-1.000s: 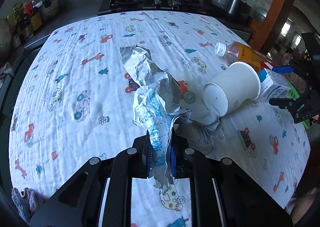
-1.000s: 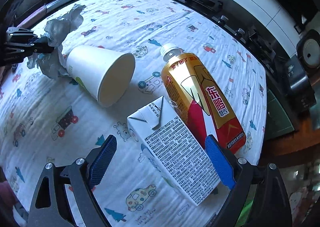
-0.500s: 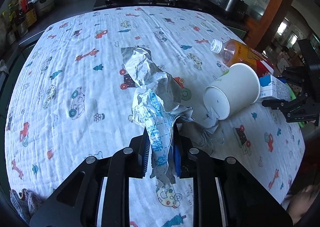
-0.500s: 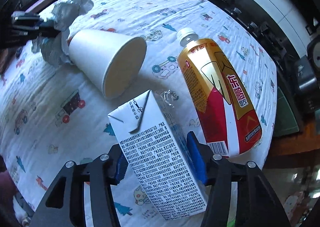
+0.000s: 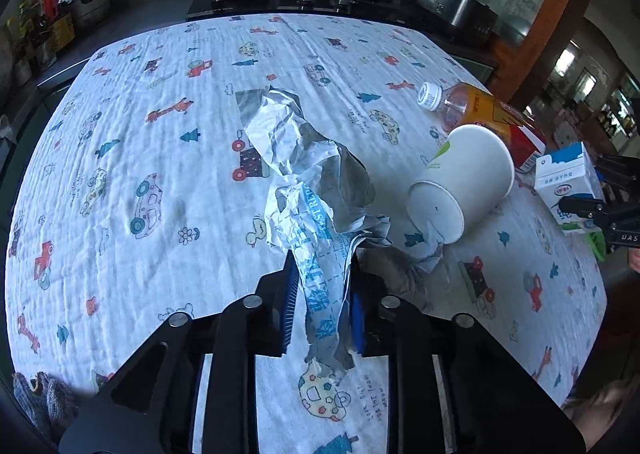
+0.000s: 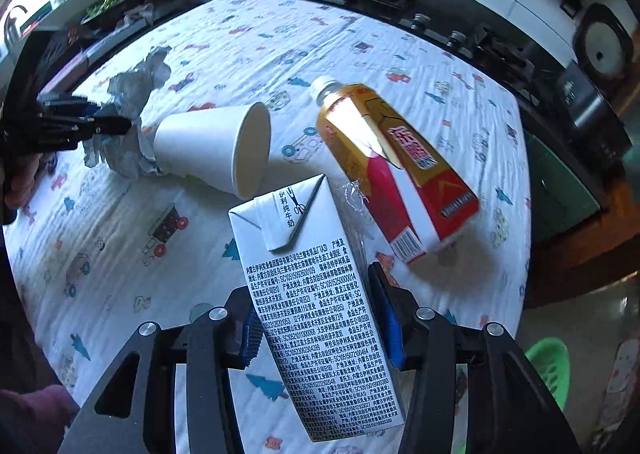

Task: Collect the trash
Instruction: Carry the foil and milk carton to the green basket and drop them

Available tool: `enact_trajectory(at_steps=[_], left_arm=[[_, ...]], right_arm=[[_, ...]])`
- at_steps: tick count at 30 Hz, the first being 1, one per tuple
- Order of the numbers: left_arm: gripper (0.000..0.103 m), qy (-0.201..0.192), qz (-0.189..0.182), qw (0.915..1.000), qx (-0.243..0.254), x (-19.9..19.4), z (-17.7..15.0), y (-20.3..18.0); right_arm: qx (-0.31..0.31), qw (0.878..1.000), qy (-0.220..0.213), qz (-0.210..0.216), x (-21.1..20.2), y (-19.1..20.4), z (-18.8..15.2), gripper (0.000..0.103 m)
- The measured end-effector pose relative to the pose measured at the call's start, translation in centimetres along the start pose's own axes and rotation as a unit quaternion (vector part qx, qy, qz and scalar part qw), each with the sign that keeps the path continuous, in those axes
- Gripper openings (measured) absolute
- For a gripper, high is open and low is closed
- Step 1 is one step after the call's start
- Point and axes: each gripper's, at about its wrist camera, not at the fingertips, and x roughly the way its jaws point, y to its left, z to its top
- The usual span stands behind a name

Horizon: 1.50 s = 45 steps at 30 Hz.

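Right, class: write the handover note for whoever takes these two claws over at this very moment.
Left claw: shut on the crumpled wrapper, which trails across the cloth.
Right claw: shut on the milk carton.
Paper cup lies on its side, base against the wrapper; drink bottle lies beside it.
Done: two pieces gripped, none binned.
Left: drop both, then fetch cup and bottle. A green basket sits off the table's edge.

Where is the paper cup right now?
The paper cup lies on its side on the tablecloth, between the crumpled wrapper and the bottle, beyond the milk carton.
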Motion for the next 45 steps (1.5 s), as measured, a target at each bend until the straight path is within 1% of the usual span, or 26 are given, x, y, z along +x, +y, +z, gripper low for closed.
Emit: enact_trajectory(at_steps=[4, 9, 13, 16, 21, 26, 29, 31, 35, 37, 41, 45], left_arm=[[0.013, -0.013, 0.024, 0.9994, 0.022, -1.7, -0.4, -1.5], [0.012, -0.034, 0.028, 0.9979, 0.047, -5.0, -0.9, -3.6], [0.011, -0.045, 0.032, 0.9962, 0.067, -7.2, -1.2, -5.5], [0.011, -0.058, 0.028, 0.9937, 0.092, -8.6, -1.2, -7.8], [0.011, -0.073, 0.004, 0.9885, 0.133, -9.7, -0.7, -12.5], [0.011, -0.074, -0.030, 0.9834, 0.163, -9.0, 0.5, -17.5], [0.011, -0.070, -0.054, 0.9797, 0.180, -7.9, 1.5, -20.8], [0.011, -0.061, -0.073, 0.9765, 0.193, -6.8, 2.3, -23.4], [0.011, -0.053, -0.094, 0.9705, 0.215, -4.9, 3.5, -27.8], [0.011, -0.050, -0.104, 0.9675, 0.225, -4.0, 4.1, -30.1], [0.011, -0.041, -0.110, 0.9634, 0.241, -2.1, 5.1, -33.6], [0.011, -0.036, -0.111, 0.9601, 0.254, -0.6, 5.8, -36.9]], right_arm=[[0.031, 0.999, -0.016, 0.008, -1.7, -0.9, -1.2, 0.046], [0.064, 0.997, -0.035, 0.016, -3.7, -2.1, -3.2, 0.046], [0.081, 0.996, -0.047, 0.013, -5.2, -2.8, -4.7, 0.046], [0.096, 0.994, -0.055, 0.008, -6.2, -3.6, -6.0, 0.046], [0.130, 0.989, -0.063, -0.011, -7.7, -5.7, -8.4, 0.047], [0.172, 0.982, -0.066, -0.040, -8.9, -9.1, -11.7, 0.046], [0.204, 0.975, -0.061, -0.066, -9.3, -11.5, -13.9, 0.047], [0.223, 0.969, -0.058, -0.091, -9.5, -13.2, -15.6, 0.047], [0.271, 0.953, -0.050, -0.126, -9.7, -17.2, -19.3, 0.047], [0.287, 0.946, -0.044, -0.143, -9.5, -18.5, -20.9, 0.047], [0.316, 0.936, -0.042, -0.146, -9.0, -20.7, -23.5, 0.047], [0.340, 0.928, -0.055, -0.146, -8.7, -22.1, -24.8, 0.047]])
